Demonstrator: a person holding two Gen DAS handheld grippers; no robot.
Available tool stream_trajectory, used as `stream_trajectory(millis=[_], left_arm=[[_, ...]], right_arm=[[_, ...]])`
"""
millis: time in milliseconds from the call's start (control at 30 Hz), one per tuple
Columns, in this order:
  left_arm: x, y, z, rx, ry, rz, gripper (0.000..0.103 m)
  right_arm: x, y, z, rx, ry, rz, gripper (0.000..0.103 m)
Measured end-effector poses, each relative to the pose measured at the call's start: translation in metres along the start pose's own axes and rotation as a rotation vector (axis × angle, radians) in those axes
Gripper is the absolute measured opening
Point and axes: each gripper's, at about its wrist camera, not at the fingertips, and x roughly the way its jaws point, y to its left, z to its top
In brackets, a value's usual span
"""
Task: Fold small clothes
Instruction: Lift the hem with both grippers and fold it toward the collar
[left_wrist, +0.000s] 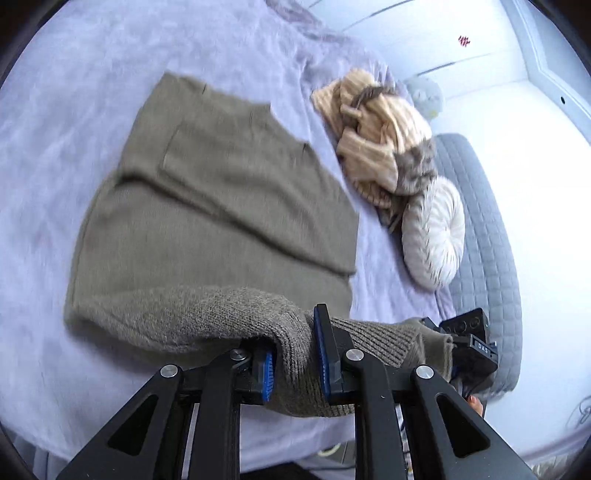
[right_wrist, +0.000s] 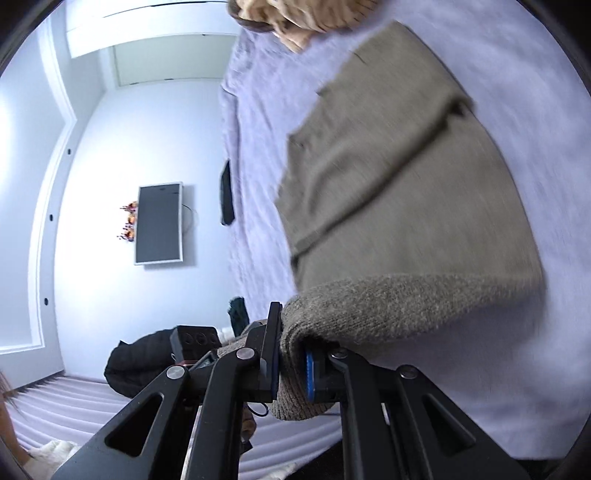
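Note:
An olive-brown knit sweater (left_wrist: 221, 206) lies spread on the lavender bed cover (left_wrist: 74, 110), its near edge lifted. My left gripper (left_wrist: 295, 363) is shut on the ribbed near edge of the sweater. My right gripper (right_wrist: 291, 363) is shut on the same edge of the sweater (right_wrist: 406, 177), close beside the left one. The right gripper also shows in the left wrist view (left_wrist: 469, 343) at the right, with the fabric stretched between the two.
A heap of beige and brown clothes (left_wrist: 373, 129) lies on the bed beyond the sweater. A round white cushion (left_wrist: 432, 236) and a grey quilted pad (left_wrist: 480, 206) sit at the right. A wall screen (right_wrist: 159, 221) and a black bag (right_wrist: 140, 362) are off the bed.

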Motion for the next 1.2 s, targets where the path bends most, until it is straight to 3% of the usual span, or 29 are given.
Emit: stream_trajectory(millis=[233,333,600,733,967,1033,1100,1200], left_arm=[[0.007,-0.005,0.086,0.015,-0.123,0.041,0.020],[0.019,0.000,0.119,0.019,-0.148,0.073,0.020],[0.082,0.034,0.172,0.001,-0.111,0.225,0.020],[0.102,0.051,0.178,-0.036,-0.098,0.313,0.020],[0.105,0.067,0.183,-0.103,-0.058,0.330,0.023],[0.094,0.057,0.183,-0.085,-0.068,0.333,0.023],[0.074,0.042,0.182,-0.049,-0.107,0.323,0.023],[0.048,0.029,0.181,-0.013,-0.145,0.325,0.023]], right_arm=[[0.015,0.037,0.088,-0.077,-0.032,-0.003,0.011],[0.017,0.035,0.123,-0.088,-0.030,-0.019,0.011],[0.067,0.004,0.206,-0.052,0.009,-0.126,0.011],[0.089,-0.026,0.225,-0.004,0.026,-0.188,0.011],[0.102,-0.060,0.238,0.065,0.037,-0.276,0.012],[0.100,-0.057,0.238,0.073,0.042,-0.292,0.016],[0.095,-0.045,0.236,0.037,0.045,-0.312,0.032],[0.077,-0.019,0.227,-0.060,0.043,-0.330,0.039]])
